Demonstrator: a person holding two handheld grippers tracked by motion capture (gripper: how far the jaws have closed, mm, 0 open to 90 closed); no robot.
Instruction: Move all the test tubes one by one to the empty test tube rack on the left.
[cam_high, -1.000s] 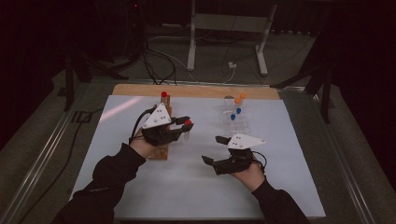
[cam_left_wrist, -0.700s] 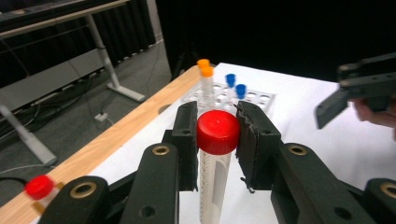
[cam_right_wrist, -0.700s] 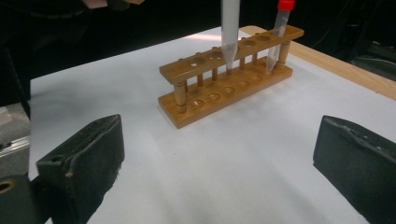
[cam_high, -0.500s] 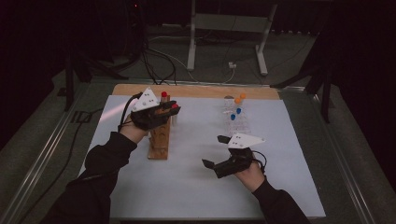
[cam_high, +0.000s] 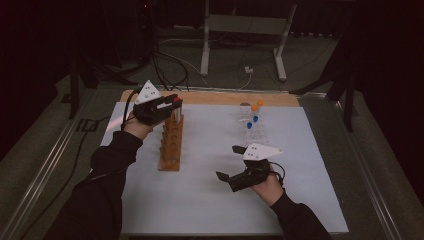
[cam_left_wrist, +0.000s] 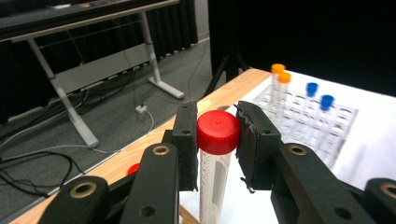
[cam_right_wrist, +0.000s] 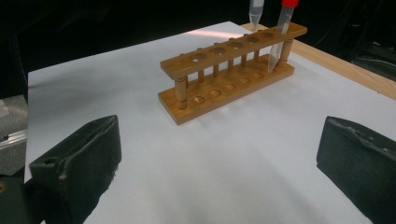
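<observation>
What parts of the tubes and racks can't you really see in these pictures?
- Left gripper view: the bottom of the red-capped clear plastic tube is cut off by the lower edge, between the left gripper's fingers.
- Right gripper view: the top edge cuts off the tube hanging over the wooden tube rack.
- High view: the clear plastic rack is too small to count its tubes.

A person wears dark long sleeves reaching the wrists. Each hand carries a black two-jaw tool: the left gripper and right gripper, each topped by a pale grey three-cornered plate. Brass-coloured rivets join the black links; the fingers have worn, frayed black pads.
</observation>
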